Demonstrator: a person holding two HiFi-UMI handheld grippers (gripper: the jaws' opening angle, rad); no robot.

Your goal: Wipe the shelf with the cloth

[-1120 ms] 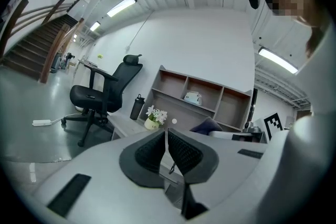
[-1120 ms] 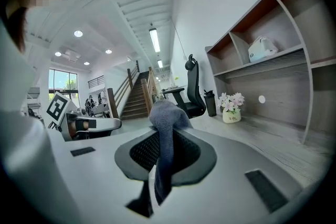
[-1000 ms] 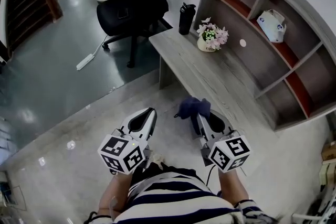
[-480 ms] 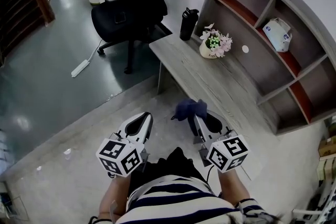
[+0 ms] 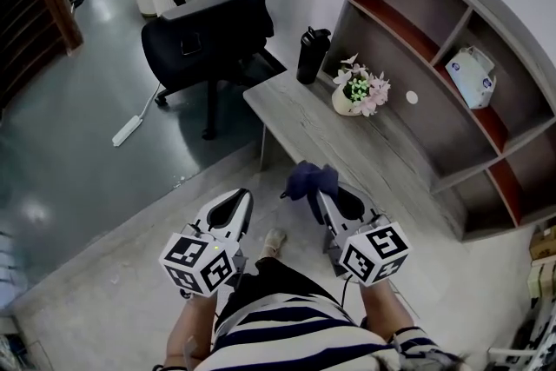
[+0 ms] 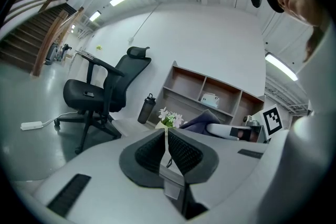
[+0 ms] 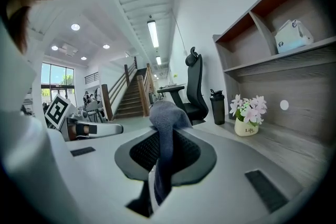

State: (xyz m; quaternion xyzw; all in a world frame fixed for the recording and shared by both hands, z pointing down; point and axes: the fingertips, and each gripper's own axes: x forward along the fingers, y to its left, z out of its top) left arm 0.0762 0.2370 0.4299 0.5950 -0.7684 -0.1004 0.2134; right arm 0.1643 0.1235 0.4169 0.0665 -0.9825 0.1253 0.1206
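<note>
My shirt: the striped shirt (image 5: 287, 334) fills the low edge of the head view, just behind both grippers.
Left gripper: my left gripper (image 5: 236, 202) is held over the floor. Its jaws are pressed together and nothing is between them (image 6: 166, 136).
Right gripper: my right gripper (image 5: 326, 194) is beside the left one, and its jaws are closed on the cloth (image 7: 165, 139).
Cloth: the dark blue cloth (image 5: 310, 179) is pinched in my right jaws. A bunch of it stands above the tips and a strip hangs down between the pads (image 7: 164, 128). It is in the air before the near edge of the desk, well apart from the shelf.
Shoe: a light shoe (image 5: 274, 241) is on the floor between my two grippers.
Desk: the grey wooden desk (image 5: 330, 135) runs away from my right gripper.
Flowers: a white pot of pink flowers (image 5: 358, 91) stands on the desk near the shelf.
Bottle: a black bottle (image 5: 310, 55) stands upright at the far corner of the desk.
Shelf: the shelf (image 5: 452, 113) stands along the far side of the desk, with grey walls and red boards.
White pack: a white pack (image 5: 471, 76) lies in an upper compartment.
Chair: a black office chair (image 5: 204, 22) stands left of the desk.
Power strip: a white power strip (image 5: 126, 129) lies on the dark floor, left of the chair.
</note>
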